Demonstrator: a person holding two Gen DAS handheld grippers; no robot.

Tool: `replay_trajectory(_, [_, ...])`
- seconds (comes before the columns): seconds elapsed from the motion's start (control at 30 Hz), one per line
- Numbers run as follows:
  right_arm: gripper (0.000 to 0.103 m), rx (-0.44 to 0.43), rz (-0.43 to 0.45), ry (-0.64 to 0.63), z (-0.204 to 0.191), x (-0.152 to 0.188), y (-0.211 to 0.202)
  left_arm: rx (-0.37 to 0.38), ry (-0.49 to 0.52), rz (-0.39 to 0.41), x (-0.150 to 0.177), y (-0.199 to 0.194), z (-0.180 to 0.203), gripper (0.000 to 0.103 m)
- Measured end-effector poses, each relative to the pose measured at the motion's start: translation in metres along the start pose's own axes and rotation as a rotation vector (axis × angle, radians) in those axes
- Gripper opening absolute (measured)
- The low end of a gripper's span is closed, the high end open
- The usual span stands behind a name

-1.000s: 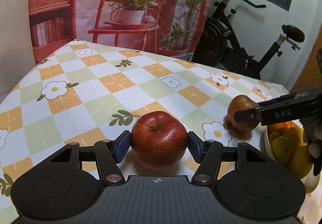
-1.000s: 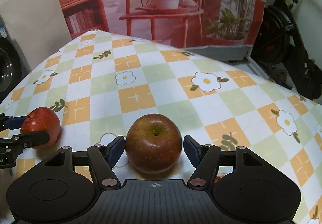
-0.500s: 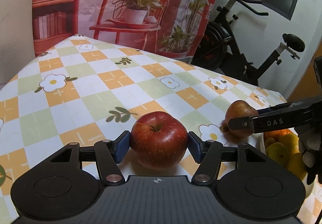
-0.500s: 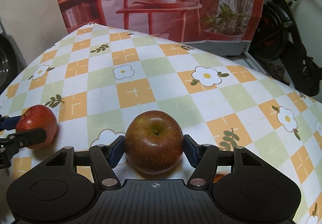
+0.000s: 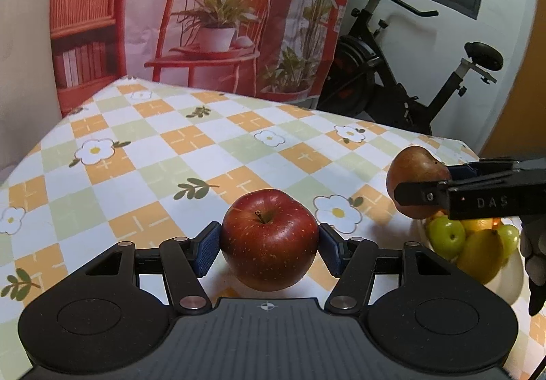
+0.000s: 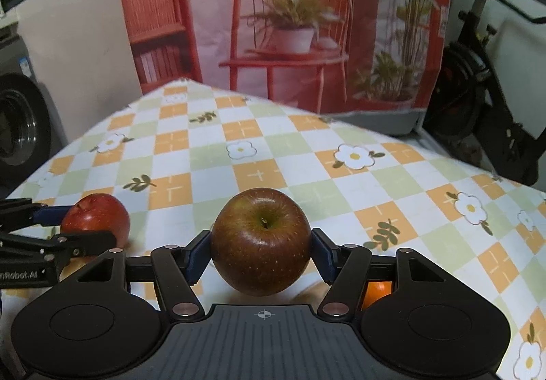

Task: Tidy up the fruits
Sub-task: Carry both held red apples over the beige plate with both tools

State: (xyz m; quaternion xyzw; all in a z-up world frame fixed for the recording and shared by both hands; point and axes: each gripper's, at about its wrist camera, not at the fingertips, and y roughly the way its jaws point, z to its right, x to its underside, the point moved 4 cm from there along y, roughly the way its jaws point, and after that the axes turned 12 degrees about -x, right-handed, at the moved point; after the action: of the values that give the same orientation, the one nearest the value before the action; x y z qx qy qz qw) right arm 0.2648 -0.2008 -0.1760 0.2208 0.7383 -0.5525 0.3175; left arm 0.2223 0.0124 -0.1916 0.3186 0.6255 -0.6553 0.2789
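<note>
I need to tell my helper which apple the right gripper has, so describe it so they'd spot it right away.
Look at the checked, flower-print tablecloth, then at the two grippers above it, each shut on an apple. The right gripper holds the dull apple, brownish red with a greenish patch around the stem, unlike the bright red apple in the left gripper.

Glossy, speckled skin on both apples [image 5: 269, 240] [image 6: 261, 245]; matt black plastic tool [image 5: 269, 245]; smooth printed cloth on the desk [image 5: 191, 154].
</note>
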Motion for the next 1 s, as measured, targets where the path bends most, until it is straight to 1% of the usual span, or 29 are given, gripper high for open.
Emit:
replay_trajectory(0.17, [0.058, 0.011, 0.085, 0.020, -0.004, 0.018, -0.030, -0.004, 0.030, 0.024, 0.001, -0.016, 0.012, 0.064])
replay_trajectory(0.33, [0.058, 0.036, 0.167, 0.030, -0.003, 0.045, -0.068, 0.011, 0.066, 0.035, 0.004, -0.028, 0.027, 0.064])
replay_trajectory(0.5, [0.058, 0.055, 0.214, 0.053, 0.006, 0.071, -0.102, 0.050, 0.103, 0.039, 0.003, -0.036, 0.049, 0.064])
replay_trajectory(0.7, [0.058, 0.073, 0.268, 0.088, 0.019, 0.092, -0.138, 0.093, 0.140, 0.051, 0.000, -0.044, 0.073, 0.064])
replay_trajectory(0.83, [0.058, 0.088, 0.291, 0.114, 0.031, 0.105, -0.154, 0.116, 0.169, 0.054, 0.001, -0.047, 0.089, 0.064])
replay_trajectory(1.0, [0.058, 0.116, 0.301, 0.179, 0.051, 0.122, -0.161, 0.147, 0.191, 0.054, 0.002, -0.048, 0.105, 0.064])
